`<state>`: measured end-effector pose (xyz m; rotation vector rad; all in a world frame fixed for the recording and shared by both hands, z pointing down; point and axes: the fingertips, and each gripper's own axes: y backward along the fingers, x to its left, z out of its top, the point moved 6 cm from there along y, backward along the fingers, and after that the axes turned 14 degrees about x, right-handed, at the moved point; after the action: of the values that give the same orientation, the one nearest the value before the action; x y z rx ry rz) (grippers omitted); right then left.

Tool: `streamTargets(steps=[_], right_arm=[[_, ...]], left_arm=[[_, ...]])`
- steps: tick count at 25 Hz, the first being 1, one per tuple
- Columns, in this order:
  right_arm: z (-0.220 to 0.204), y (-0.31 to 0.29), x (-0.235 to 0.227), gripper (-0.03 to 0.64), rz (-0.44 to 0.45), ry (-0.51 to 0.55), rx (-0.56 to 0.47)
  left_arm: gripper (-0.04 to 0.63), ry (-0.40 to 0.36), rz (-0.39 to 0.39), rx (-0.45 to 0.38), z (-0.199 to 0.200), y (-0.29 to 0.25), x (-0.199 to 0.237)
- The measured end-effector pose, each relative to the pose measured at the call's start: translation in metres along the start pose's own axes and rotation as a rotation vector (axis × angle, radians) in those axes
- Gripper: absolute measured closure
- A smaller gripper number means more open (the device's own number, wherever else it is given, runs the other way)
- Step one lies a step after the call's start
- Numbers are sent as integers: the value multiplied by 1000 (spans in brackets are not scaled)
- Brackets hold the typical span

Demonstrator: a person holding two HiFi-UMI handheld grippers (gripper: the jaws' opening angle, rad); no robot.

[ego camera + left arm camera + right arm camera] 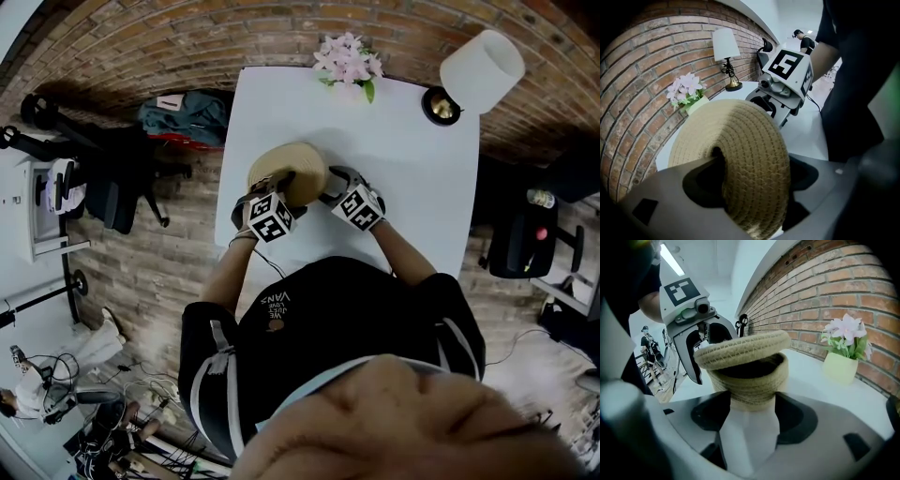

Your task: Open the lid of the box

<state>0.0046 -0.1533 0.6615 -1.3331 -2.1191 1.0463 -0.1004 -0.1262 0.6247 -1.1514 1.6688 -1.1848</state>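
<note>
L gripper (752, 174) clamps woven lid (740, 140) rim, lid tilted up off box (751, 377). R gripper (750, 414) jaws set wide, pressing box sides.

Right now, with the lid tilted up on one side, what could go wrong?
1. The lid sits tilted over the basket with the left tool on one edge only; it may slip out and drop.
2. The right tool meets just the basket's lower wall, so the basket might tip or lift along with the lid.
</note>
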Motion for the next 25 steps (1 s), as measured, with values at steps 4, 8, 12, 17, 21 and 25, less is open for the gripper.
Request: streamTargets(steps=[4,8,12,17,21,25], right_arm=[[-1,-1,-1,319,9,-14,15],[1,-1,0,319,23,-35,19],[3,-1,-1,319,22,-56,23],[5,-2,0,319,12,-65,33],[6,-1,1,318,-3,-61,44],[5,1,2,318,-11,-71,47]], left_arm=[[224,28,25,-58,-1,8,1],[227,86,53,-141,-2,20,4],[227,140,92,-214,-4,35,7],[229,183,154,-274,-10,51,9],[229,234,220,-330,-20,64,13],[229,300,268,-369,-33,74,16]])
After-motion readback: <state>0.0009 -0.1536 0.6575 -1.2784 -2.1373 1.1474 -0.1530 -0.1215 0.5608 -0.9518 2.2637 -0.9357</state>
